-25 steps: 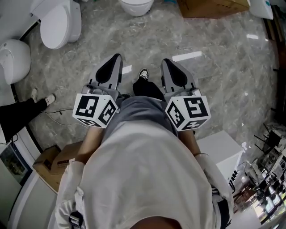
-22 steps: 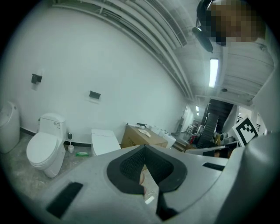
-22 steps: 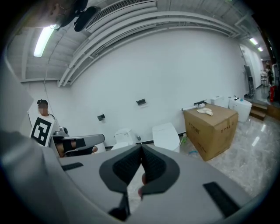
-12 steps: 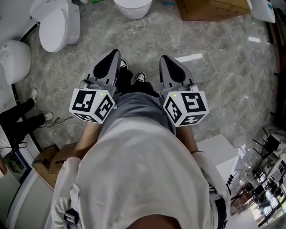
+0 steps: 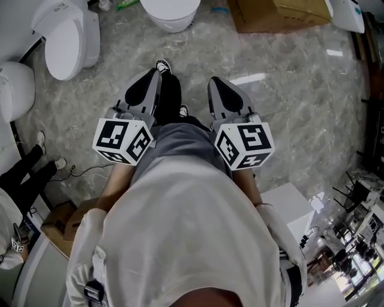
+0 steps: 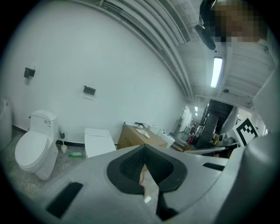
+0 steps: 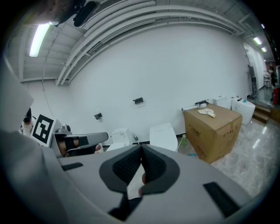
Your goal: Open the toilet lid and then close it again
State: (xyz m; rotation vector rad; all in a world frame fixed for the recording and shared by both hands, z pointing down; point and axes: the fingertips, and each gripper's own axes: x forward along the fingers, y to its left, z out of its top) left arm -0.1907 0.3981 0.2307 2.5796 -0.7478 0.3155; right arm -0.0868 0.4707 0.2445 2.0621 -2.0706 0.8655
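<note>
Plainly shut on the left gripper (image 5: 156,75): jaws pressed pad to pad at the tips, nothing caught between, only a thin slit left lower down in the left gripper view. Likewise shut on the right gripper (image 5: 213,81): jaws meeting at the tips, holding nothing, touching nothing. Both held out side by side ahead of the person's body, pointing forward and somewhat down over the grey marble floor (image 5: 288,84), with a black-trousered leg (image 5: 171,96) between them.

Well apart from either gripper, at the upper left of the head view: a white toilet (image 5: 90,30) standing by the wall, toilet lid (image 5: 60,42) down. Untouched. Seen again at the left of the left gripper view, lid lying flat on the bowl. Beside it, toward the middle: a second, boxier white toilet (image 5: 171,12), also closed, with a green bottle (image 6: 75,154) lying on the floor between the two. Further right: a brown cardboard box (image 5: 279,13). At the far left edge of the head view: part of a third white fixture (image 5: 15,84), and a bystander's dark legs (image 5: 24,171) below it.
</note>
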